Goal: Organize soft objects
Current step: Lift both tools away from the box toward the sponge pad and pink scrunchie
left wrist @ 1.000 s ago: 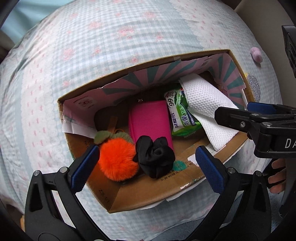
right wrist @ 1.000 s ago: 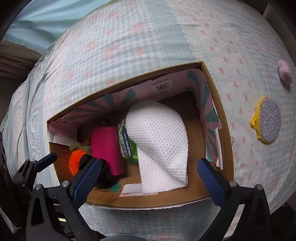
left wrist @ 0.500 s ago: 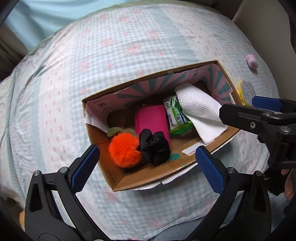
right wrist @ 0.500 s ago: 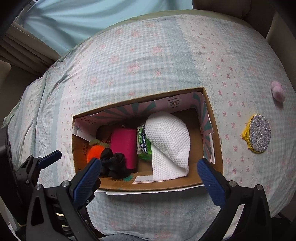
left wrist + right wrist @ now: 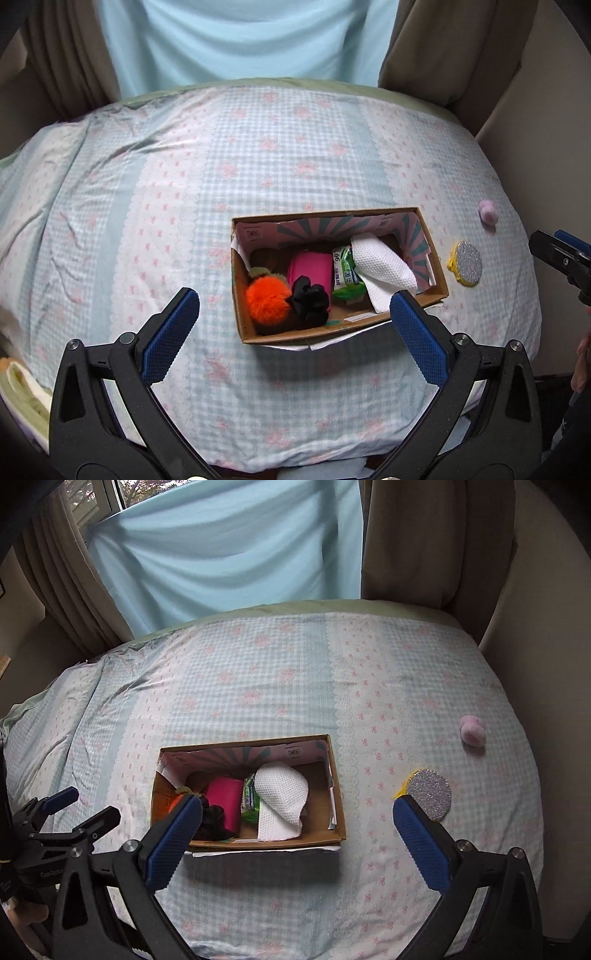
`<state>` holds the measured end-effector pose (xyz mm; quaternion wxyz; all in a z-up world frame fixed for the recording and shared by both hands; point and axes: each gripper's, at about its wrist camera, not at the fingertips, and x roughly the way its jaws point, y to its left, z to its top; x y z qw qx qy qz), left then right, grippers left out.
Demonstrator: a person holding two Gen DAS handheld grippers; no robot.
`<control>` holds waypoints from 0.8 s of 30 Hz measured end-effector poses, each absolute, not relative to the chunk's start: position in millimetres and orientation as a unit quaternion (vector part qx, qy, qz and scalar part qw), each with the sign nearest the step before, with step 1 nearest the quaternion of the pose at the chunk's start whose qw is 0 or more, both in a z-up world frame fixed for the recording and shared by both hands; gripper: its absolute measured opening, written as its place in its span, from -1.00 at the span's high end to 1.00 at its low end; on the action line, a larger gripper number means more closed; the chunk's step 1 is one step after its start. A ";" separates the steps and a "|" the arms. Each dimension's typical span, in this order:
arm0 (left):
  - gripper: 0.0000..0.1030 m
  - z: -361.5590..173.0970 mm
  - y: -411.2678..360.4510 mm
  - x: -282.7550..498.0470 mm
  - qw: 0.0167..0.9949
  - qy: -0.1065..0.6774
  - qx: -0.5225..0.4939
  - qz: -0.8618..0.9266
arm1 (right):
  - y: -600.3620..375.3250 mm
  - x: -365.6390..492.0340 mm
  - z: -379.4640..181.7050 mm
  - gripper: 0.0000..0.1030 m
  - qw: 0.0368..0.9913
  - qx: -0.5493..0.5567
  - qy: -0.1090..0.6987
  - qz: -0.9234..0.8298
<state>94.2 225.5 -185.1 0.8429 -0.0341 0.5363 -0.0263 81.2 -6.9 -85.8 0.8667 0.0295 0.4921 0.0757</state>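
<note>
Five soft items sit in the cardboard box on the bed: orange pompom, black scrunchie, pink pouch, wipes pack, white cloth. Left out: glitter pad, pink puff. Box long axis runs left-right. Left gripper, right gripper both spread wide, empty.

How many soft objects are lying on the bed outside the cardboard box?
2. A pink pompom lies far to the right of the cardboard box, and a silver glitter pad lies nearer the box, also on its right. Others may be hidden.
</note>
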 end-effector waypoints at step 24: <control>-0.99 -80.0 66.9 64.7 0.923 0.381 -0.061 -0.011 | -243.9 74.4 -60.8 -1.00 0.917 0.040 0.397 0.002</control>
